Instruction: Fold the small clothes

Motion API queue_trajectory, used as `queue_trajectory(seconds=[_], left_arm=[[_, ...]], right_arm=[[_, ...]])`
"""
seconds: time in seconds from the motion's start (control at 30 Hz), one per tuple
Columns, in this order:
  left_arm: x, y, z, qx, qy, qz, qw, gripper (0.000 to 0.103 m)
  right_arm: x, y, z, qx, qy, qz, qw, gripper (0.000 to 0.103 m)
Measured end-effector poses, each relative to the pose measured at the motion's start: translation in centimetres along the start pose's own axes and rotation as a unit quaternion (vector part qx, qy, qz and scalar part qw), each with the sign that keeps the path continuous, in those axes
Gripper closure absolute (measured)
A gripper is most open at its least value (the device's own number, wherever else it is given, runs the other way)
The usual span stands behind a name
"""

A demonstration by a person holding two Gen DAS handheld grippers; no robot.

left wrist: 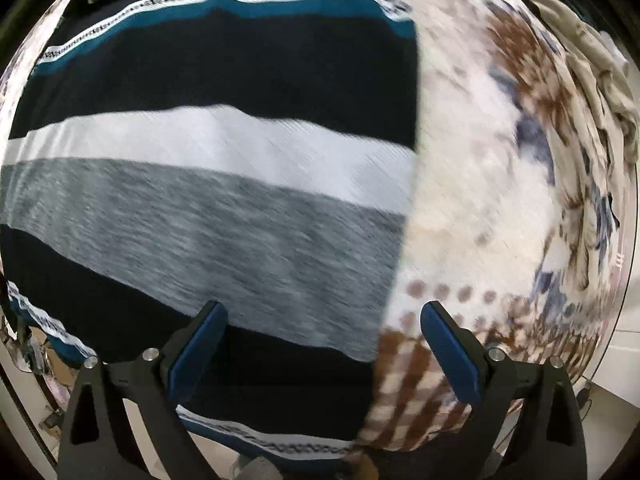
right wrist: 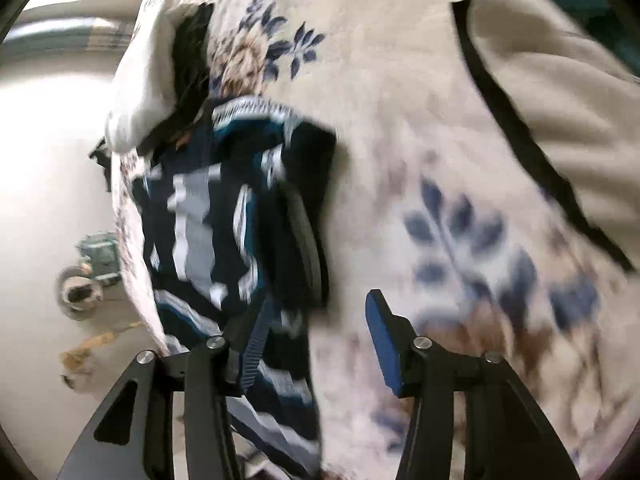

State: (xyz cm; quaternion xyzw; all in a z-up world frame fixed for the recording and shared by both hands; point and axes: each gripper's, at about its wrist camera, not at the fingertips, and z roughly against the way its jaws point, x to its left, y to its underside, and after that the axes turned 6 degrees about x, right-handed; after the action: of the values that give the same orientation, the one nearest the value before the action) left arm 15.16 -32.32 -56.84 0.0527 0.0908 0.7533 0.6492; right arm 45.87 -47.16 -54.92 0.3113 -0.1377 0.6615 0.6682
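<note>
A striped garment point(left wrist: 224, 184), navy with white, grey and teal bands, lies flat on a floral blanket point(left wrist: 480, 184). My left gripper point(left wrist: 320, 320) is open just above its right edge, with nothing between the fingers. In the right wrist view the same garment point(right wrist: 224, 216) lies near the bed's left edge, with the left gripper's dark body resting over it. My right gripper point(right wrist: 316, 332) is open and empty, its left finger point(right wrist: 256, 344) over the garment's near edge and its right finger over the blanket point(right wrist: 400, 128).
A beige garment with a black trim point(right wrist: 540, 92) lies on the blanket at the right; a pile of beige clothes point(left wrist: 600, 80) shows at the far right in the left wrist view. White cloth point(right wrist: 140, 80) is bunched at the bed's edge. The floor point(right wrist: 48, 152) with small objects is at the left.
</note>
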Motion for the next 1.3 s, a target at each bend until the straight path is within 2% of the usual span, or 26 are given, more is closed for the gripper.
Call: queue_trajectory(seconds=[0.07,0.17,0.33,0.37,0.4,0.43,0.47,0.5,0.53,0.63,0.83,0.97,1.1,1.3], left_arm=[[-0.8,0.4,-0.4,0.000,0.002,-0.005,1.0000,0.003],[-1.5,0.4,-1.5,-0.005,-0.002,-0.013,0.9999,0.003],[-2.6,-1.0,-3.0,-0.013,-0.029,-0.028,0.9991,0.004],[-3.0,-1.0,-2.9,-0.024,-0.028,-0.041,0.9985,0.007],[-3.4,-1.0,-2.7,-0.036,-0.021,-0.055,0.9976,0.015],[-3.5,-0.9,-2.2,-0.049,-0.017,-0.067,0.9964,0.039],[-3.3,-0.8,-1.8,-0.056,-0.012,-0.069,0.9960,0.070],[-2.8,-0.7,-1.2,-0.064,-0.004,-0.062,0.9960,0.088],[-2.2,-0.5,-0.7,-0.068,0.004,-0.049,0.9965,0.099],[0.6,-0.5,1.7,-0.084,0.037,-0.009,0.9957,0.099],[7.2,0.6,7.9,-0.129,0.054,0.047,0.9890,0.100],[10.7,1.8,9.9,-0.150,0.065,0.085,0.9829,0.100],[16.8,1.6,10.6,-0.160,0.068,0.127,0.9765,0.100],[27.0,0.6,8.9,-0.148,0.103,0.166,0.9695,0.099]], right_arm=[[-0.8,-2.9,-1.5,0.005,-0.029,-0.023,0.999,0.043],[-1.1,-5.5,-3.3,0.018,-0.072,-0.041,0.996,0.031],[-0.9,-7.7,-6.3,0.023,-0.071,-0.047,0.996,0.031],[-0.7,-7.7,-6.5,0.017,-0.065,-0.044,0.997,0.031],[-0.5,-7.6,-6.5,0.011,-0.063,-0.043,0.997,0.037],[-0.2,-7.5,-6.4,0.005,-0.060,-0.042,0.997,0.050],[0.0,-7.4,-6.3,0.004,-0.044,-0.044,0.998,0.088],[0.2,-7.3,-6.3,0.006,-0.043,-0.047,0.998,0.088],[0.6,-7.2,-5.9,0.000,-0.041,-0.044,0.998,0.088],[2.7,-6.8,-4.8,-0.007,-0.017,-0.022,1.000,0.090],[7.6,-6.2,-2.2,-0.018,-0.009,0.017,1.000,0.091],[11.8,-5.7,-1.4,-0.020,0.017,0.048,0.998,0.091],[17.7,-5.0,-2.9,-0.016,0.050,0.072,0.996,0.091],[28.0,-4.5,-6.9,-0.019,0.089,0.090,0.992,0.091]])
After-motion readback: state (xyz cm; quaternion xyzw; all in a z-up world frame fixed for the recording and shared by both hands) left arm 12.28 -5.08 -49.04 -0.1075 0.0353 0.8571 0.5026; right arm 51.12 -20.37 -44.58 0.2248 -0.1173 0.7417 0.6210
